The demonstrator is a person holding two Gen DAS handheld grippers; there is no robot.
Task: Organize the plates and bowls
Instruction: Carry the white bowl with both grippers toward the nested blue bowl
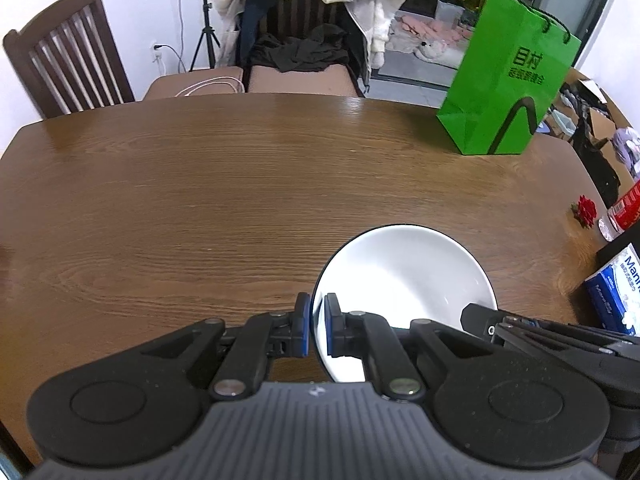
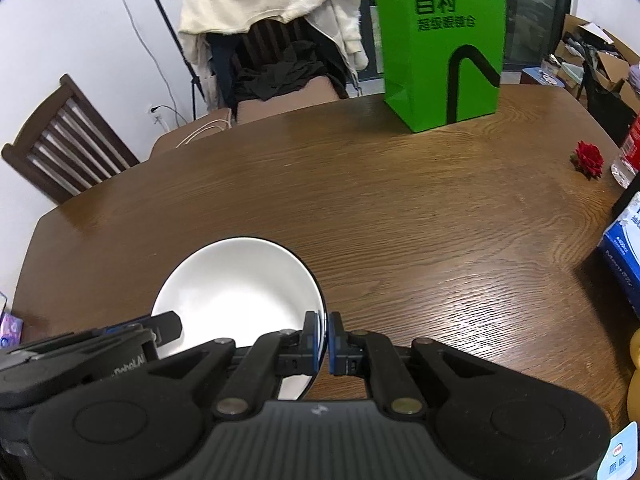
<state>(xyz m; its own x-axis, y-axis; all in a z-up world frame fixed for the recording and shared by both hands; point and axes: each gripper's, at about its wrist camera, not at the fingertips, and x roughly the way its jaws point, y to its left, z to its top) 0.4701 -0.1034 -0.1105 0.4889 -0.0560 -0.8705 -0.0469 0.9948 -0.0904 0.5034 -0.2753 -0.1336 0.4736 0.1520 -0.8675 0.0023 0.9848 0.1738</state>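
Gripping opposite edges of one white bowl [image 1: 404, 280], the left gripper [image 1: 317, 326] and the right gripper [image 2: 326, 338] each have their blue pads pinched shut on the thin rim. Taking it from two sides probably keeps the wide, shallow dish level and stops it swinging, which a single pinch on so slim an edge might not manage. The bowl appears to be held just above the bench [image 1: 200, 200], near its front edge, with nothing inside it. No other plates or bowls show in either view, so where it belongs cannot be told. The wooden bench is bare across its middle; a green paper bag [image 2: 440, 48] stands at the far side, a red flower [image 2: 589, 159] and a blue box [image 2: 622, 256] lie at the right. Beyond are wooden chairs, one draped with a cream jacket [image 2: 272, 0].
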